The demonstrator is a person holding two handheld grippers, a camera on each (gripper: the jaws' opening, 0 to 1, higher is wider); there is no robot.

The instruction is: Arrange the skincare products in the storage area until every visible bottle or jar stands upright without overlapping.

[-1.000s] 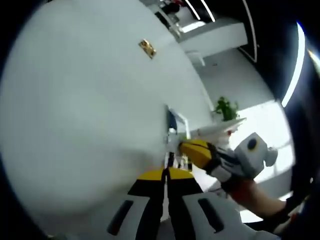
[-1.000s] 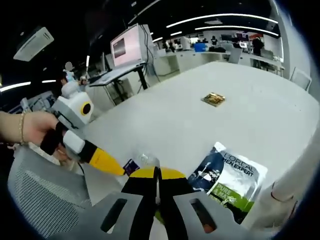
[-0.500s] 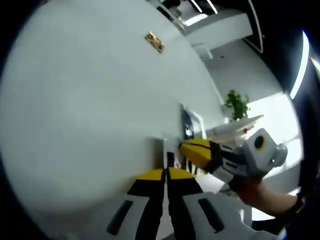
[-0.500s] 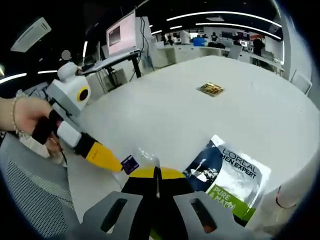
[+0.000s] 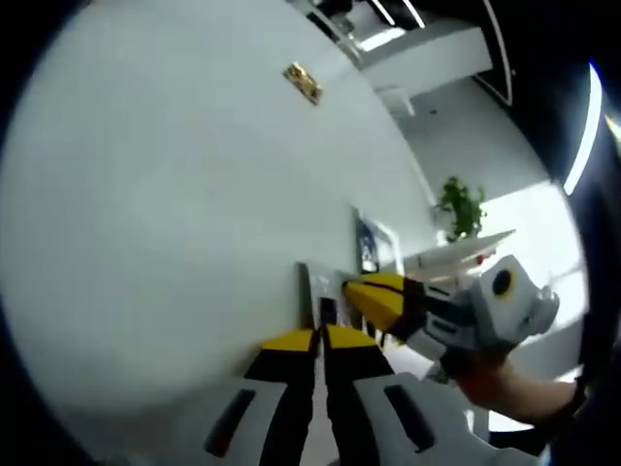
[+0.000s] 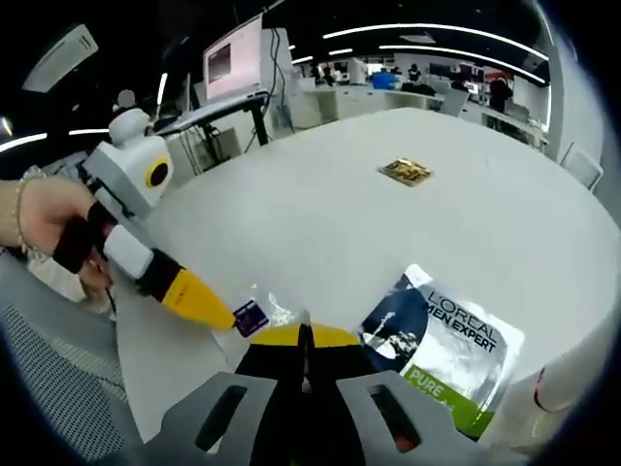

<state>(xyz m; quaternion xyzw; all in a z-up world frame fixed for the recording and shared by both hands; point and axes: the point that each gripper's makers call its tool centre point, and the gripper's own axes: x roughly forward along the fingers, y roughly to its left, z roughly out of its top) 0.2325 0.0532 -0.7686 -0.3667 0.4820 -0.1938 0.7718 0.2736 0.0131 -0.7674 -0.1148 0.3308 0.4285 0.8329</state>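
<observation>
Barely begun, judging by the layout: no bottle or jar standing anywhere on the white desk (image 6: 388, 223), just a L'Oreal sachet (image 6: 441, 354) lying flat near its front edge and a small gold packet (image 6: 406, 172) out toward the middle. Left gripper (image 6: 229, 318) pinching a small clear packet with a purple label (image 6: 254, 313) at the front edge, tips together. Right gripper (image 6: 304, 340) also closed beside that packet; cannot tell whether clamped on it.
</observation>
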